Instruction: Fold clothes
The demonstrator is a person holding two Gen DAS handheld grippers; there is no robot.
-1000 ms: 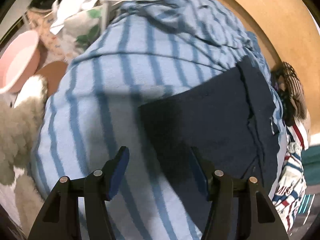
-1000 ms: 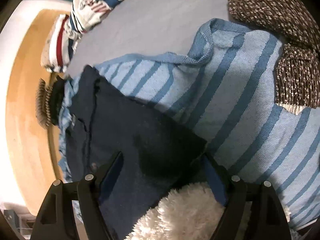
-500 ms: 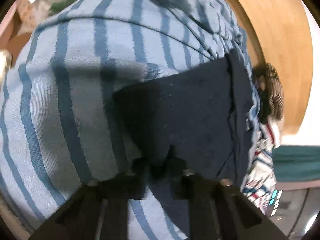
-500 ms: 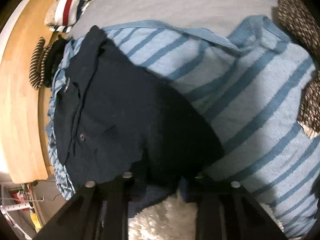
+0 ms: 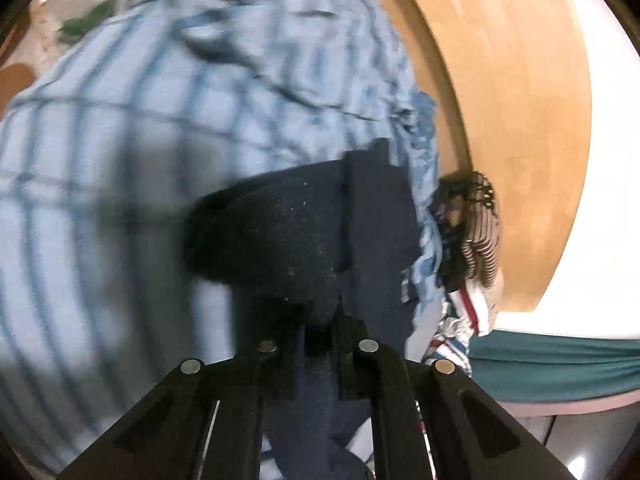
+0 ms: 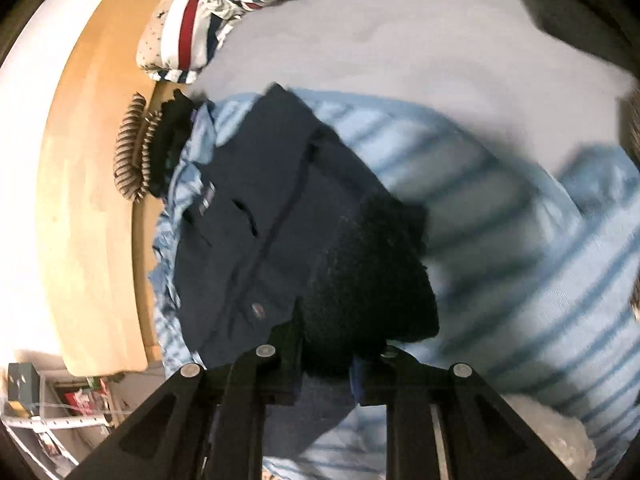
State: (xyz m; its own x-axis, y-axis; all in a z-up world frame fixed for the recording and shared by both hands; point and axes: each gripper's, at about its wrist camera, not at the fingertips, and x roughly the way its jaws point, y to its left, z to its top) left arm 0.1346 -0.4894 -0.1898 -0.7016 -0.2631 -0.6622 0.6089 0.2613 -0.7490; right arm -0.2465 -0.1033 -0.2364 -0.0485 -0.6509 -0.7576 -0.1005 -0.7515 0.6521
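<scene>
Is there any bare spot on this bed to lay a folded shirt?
Yes: the grey sheet between the striped sweater and the patterned bundle. The headboard side is crowded by the navy garment and a striped hat.

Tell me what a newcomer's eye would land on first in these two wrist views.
First, the dark navy garment at the centre of both views, its near edge pinched by the left gripper and, with jaws closing, the right gripper. Under it spreads the light blue striped sweater, filling the left view's left side and the right view's right side. Beyond curves the wooden board, along the far edge.
</scene>
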